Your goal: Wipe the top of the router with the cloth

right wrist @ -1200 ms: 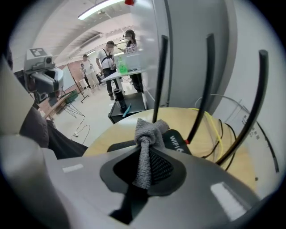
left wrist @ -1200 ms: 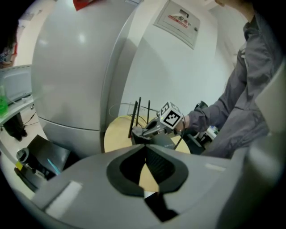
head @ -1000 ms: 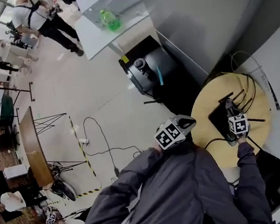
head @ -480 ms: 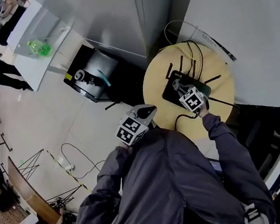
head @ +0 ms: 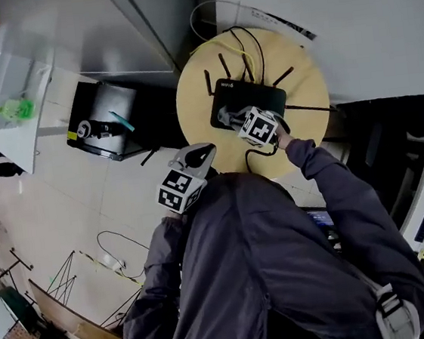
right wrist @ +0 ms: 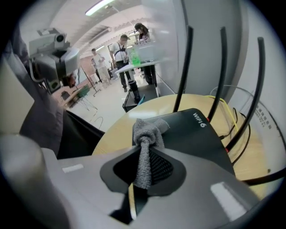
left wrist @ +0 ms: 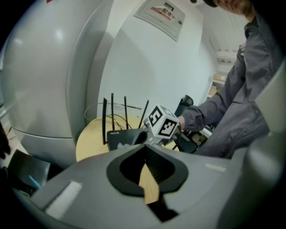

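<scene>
Clamping cloth, right gripper overhangs router (printed "WIFI 6").

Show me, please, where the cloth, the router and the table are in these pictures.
cloth (right wrist: 147,130): right gripper view, its bunched end.
router (right wrist: 190,134): right gripper view, its black top.
table (head: 197,117): head view, bare wood left of the router.

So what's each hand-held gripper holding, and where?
Right hand-held gripper pinches the grey cloth by a bunched fold, its wad on the router. Left hand-held gripper holds nothing.
</scene>
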A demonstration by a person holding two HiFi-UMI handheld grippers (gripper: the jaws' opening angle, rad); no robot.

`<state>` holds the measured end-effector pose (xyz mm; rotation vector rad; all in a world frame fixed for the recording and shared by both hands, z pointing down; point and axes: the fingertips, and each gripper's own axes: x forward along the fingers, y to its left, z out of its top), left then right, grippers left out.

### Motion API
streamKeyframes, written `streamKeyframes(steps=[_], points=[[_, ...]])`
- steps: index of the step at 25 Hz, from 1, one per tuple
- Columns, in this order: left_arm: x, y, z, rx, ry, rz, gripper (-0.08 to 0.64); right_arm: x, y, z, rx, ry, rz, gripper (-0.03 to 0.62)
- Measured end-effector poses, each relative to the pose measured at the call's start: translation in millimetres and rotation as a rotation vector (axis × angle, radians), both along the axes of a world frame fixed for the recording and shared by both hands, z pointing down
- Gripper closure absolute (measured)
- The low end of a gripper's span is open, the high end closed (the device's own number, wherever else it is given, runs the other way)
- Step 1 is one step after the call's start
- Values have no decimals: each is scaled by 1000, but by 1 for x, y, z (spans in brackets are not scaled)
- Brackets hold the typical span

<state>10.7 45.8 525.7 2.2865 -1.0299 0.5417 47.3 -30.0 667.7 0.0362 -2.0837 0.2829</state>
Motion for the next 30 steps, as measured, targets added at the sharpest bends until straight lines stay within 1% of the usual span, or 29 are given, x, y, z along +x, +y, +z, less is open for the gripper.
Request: streamKeyframes(steps=[2,4,5,8,11,14,16,22,24,27,30], points=[[0,0,-1,0,-5,17,560,0,-25,-8,-15,-50,84,557],[-1,0,-1,-1,-11,30,560,2,-57,-15,21,-68,149,557],[1,-1,0,-4,-13,35,560,6,-72,-17,52,-59,166,557],[9,-2,3,-13,-13,56,560,18,-107,-14,143,-15,185,557],[12,1,3,-20,-18,76,560,20,-115,-7,177,24,159,557],[13,3,4,-27,-18,87,560,18,-116,-7,210,39,136,557],[12,3,7,-32,-16,89,560,16,-111,-7,209,40,130,557],[16,-3,7,-22,-11,106,560,22,-72,2,104,25,152,557],[20,-5,8,-19,-9,120,560,23,-60,0,97,13,139,557],[26,-4,9,-24,-10,149,560,24,-39,-5,108,4,91,557],[31,-3,11,-27,-6,160,560,30,-14,-4,89,4,65,557]])
